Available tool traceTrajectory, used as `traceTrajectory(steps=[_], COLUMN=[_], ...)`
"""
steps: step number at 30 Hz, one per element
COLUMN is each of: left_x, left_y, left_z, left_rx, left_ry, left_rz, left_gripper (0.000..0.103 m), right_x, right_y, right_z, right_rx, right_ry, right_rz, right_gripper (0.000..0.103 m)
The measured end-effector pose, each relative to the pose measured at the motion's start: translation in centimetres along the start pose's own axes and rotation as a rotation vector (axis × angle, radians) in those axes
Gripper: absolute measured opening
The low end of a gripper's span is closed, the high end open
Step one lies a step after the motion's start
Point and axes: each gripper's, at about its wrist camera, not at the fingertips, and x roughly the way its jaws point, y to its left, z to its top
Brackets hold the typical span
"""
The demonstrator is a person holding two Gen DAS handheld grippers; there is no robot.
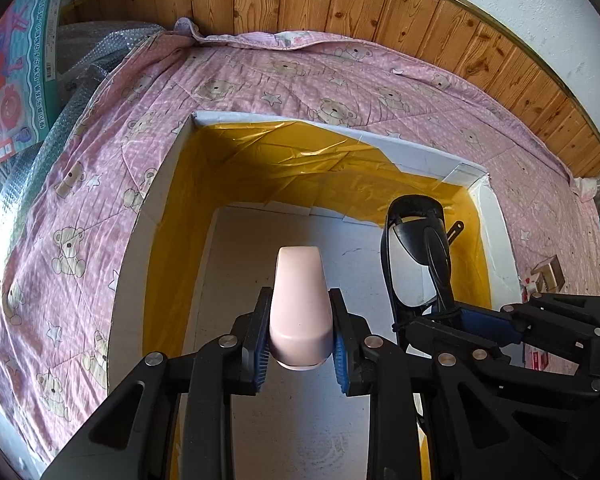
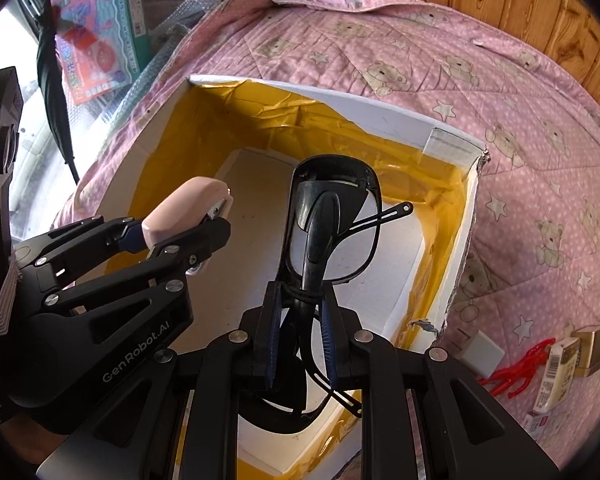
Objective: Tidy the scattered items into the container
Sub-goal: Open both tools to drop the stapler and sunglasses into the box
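Left hand-held gripper [image 1: 300, 332] is clenching a pale pink rounded plastic stapler [image 1: 300, 308] between its blue pads, holding it over the open white cardboard box lined with yellow tape [image 1: 172, 184]. Right hand-held gripper [image 2: 300, 344] is grasping black-framed folded sunglasses [image 2: 332, 220], also above the box interior, just right of the left one. The box is sitting on a pink quilted bear-print bedspread [image 2: 520, 120]. A red plastic clip [image 2: 518, 372] and small cartons [image 2: 556, 376] are lying on the bedspread right of the right hand-held gripper.

My black left gripper [image 1: 300, 330], blue-padded, clamps a pale pink stapler [image 1: 300, 304]; my right gripper [image 2: 300, 340] grips black sunglasses [image 2: 332, 220] over a white box [image 1: 428, 156] lined with yellow tape, on a pink teddy-bear-and-star quilt [image 1: 100, 152].
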Motion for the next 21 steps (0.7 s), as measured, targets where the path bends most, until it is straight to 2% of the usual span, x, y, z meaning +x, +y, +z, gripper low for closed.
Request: traceTrajectory(steps=[5, 9, 12, 21], left_x=[1.1, 1.8, 1.9, -2.4], left_y=[0.0, 0.1, 0.3, -1.0], left_z=[0.6, 1.0, 1.1, -0.5], left_rx=[0.001, -0.005, -0.008, 0.023], left_ry=[0.006, 0.006, -0.011, -0.077], left_rz=[0.027, 0.052, 0.070, 0.071], left_gripper=[0.027, 0.029, 0.036, 0.037], right_x=[0.2, 0.0, -0.6, -4.9], right_y=[-0.1, -0.4, -0.8, -1.1], right_z=[0.5, 0.7, 0.5, -3.5], right_rx=[-0.002, 0.010, 0.030, 0.068], right_ry=[0.002, -0.016, -0.040, -0.140], right_rz=[-0.014, 0.002, 0.034, 0.147], right_gripper=[0.020, 0.026, 0.031, 0.031])
